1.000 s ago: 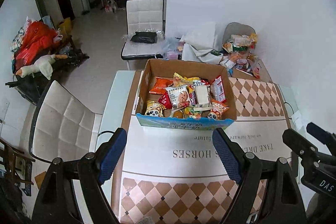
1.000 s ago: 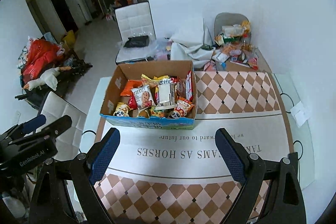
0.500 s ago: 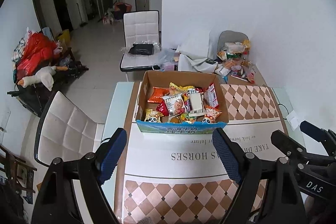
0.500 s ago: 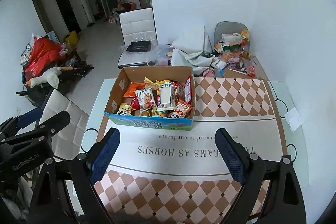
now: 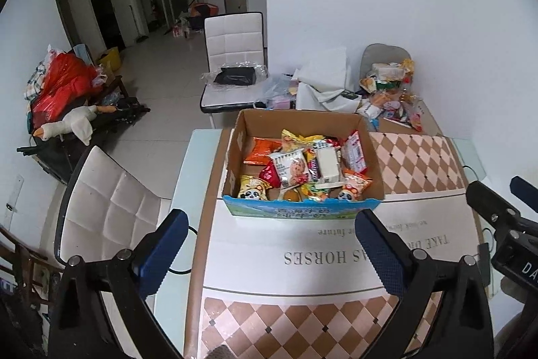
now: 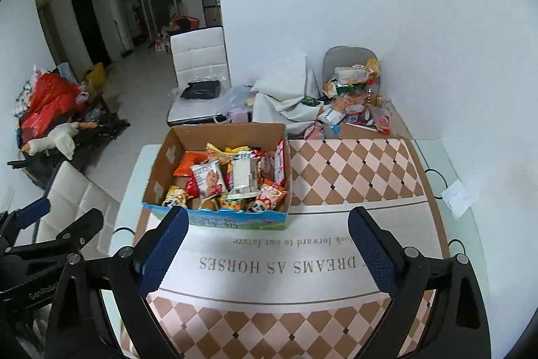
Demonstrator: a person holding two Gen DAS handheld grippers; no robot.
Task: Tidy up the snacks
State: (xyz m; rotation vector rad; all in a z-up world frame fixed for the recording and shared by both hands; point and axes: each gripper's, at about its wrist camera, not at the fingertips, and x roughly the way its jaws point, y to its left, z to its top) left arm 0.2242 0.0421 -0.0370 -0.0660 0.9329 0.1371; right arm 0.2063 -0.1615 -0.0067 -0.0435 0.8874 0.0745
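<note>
An open cardboard box (image 5: 375,153) (image 6: 161,164) with a blue printed front stands on the table, filled with several snack packets (image 5: 289,169) (image 6: 208,179) and a white carton (image 5: 328,162) (image 6: 243,174). My left gripper (image 5: 269,244) is open and empty, raised above the table in front of the box. My right gripper (image 6: 265,244) is open and empty, raised to the right of the left one. Each gripper shows at the edge of the other's view.
The table carries a checkered cloth (image 5: 417,160) (image 6: 353,164) with printed words. A pile of packets and bags (image 5: 390,93) (image 6: 353,96) lies past the far end. White chairs stand at the left (image 5: 107,207) and far side (image 5: 235,56). A paper slip (image 6: 459,195) lies at the right edge.
Both grippers have risen and drawn back from the box, which now looks smaller and farther. Both stayed open. The box and snacks have not moved.
</note>
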